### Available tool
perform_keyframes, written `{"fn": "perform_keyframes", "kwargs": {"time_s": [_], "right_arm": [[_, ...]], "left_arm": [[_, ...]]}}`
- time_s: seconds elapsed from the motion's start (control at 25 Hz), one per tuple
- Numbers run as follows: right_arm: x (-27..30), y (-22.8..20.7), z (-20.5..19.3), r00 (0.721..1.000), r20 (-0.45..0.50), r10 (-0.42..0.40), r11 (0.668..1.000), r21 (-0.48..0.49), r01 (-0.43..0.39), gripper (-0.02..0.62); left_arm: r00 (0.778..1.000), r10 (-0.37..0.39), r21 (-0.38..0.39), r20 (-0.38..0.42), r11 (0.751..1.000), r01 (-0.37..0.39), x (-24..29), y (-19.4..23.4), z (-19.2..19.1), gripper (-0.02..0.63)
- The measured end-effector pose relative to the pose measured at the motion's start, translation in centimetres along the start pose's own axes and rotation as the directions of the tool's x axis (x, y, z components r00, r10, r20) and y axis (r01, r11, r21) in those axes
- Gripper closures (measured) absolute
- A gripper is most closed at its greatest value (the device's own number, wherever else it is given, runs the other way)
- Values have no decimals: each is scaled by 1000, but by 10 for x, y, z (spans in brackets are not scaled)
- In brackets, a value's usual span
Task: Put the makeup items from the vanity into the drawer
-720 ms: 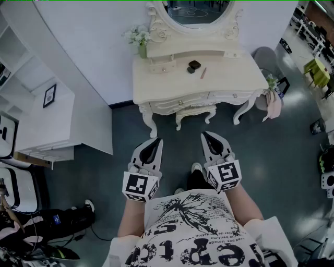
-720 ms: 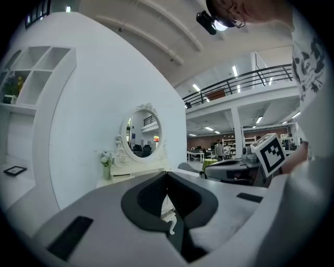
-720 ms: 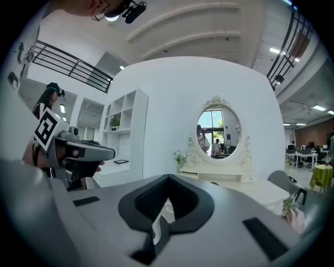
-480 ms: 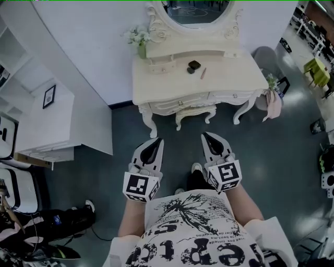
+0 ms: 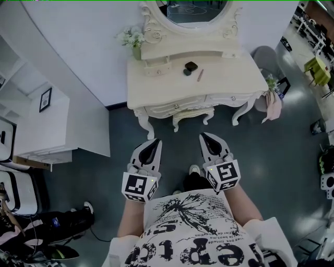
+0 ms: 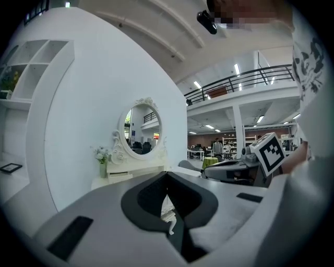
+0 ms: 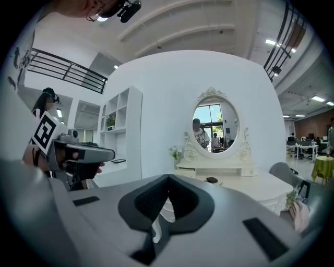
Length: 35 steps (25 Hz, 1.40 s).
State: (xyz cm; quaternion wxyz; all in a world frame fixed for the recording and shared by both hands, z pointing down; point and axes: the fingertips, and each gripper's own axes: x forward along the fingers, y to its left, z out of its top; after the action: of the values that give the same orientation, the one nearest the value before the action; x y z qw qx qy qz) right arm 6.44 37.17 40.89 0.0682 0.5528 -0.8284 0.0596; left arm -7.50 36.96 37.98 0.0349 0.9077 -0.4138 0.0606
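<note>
**Left gripper** (image 5: 154, 142): jaws together, nothing between them. Held low in front of the person's torso, pointing toward the vanity.

**Right gripper** (image 5: 204, 137): jaws together, empty. It is level with the left one, and the two are near each other but not touching.

**Change noted:** against the head view of a moment ago, both grippers keep nearly the same pose. The vanity (image 5: 229, 83) and everything on it sit a little further left in the frame. Judged as a small shift of the head or body, not a reach; the approach has barely begun.

**Makeup items**, all still on the vanity top, well apart from both grippers:
- dark compact (image 5: 191, 66), near the raised back shelf
- small dark round item (image 5: 186, 72), just beside the compact
- slim pinkish pencil (image 5: 200, 75), lying to the right of both

**Drawers:** small knobbed drawer (image 5: 157, 67) on the back shelf, shut; front drawers (image 5: 180, 107) below the top, also shut. Which one is meant cannot be told.

**Surroundings:** oval mirror (image 5: 190, 10), flower vase (image 5: 135, 46), stool (image 5: 192, 113) tucked under, white shelf unit (image 5: 49, 122) at left.

**Task standing:** nothing moved yet and no drawer open.
</note>
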Motion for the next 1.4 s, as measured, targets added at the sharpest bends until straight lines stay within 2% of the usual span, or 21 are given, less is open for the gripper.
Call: {"fn": "perform_keyframes", "kwargs": {"time_s": [0.44, 0.76, 1.08, 1.4], "right_arm": [[64, -114, 17, 999, -44, 27, 999, -31, -29, 578], [112, -158, 15, 993, -100, 60, 998, -17, -62, 578], [194, -180, 22, 991, -131, 19, 1000, -20, -22, 577], [310, -195, 40, 984, -164, -65, 998, -2, 65, 577]], "left_arm": [[997, 72, -10, 2, 997, -72, 117, 14, 25, 588], [993, 106, -47, -56, 993, -109, 166, 32, 15, 587], [996, 69, -64, -59, 995, -72, 228, 104, 19, 586], [997, -46, -52, -68, 998, 42, 306, 204, 27, 587]]}}
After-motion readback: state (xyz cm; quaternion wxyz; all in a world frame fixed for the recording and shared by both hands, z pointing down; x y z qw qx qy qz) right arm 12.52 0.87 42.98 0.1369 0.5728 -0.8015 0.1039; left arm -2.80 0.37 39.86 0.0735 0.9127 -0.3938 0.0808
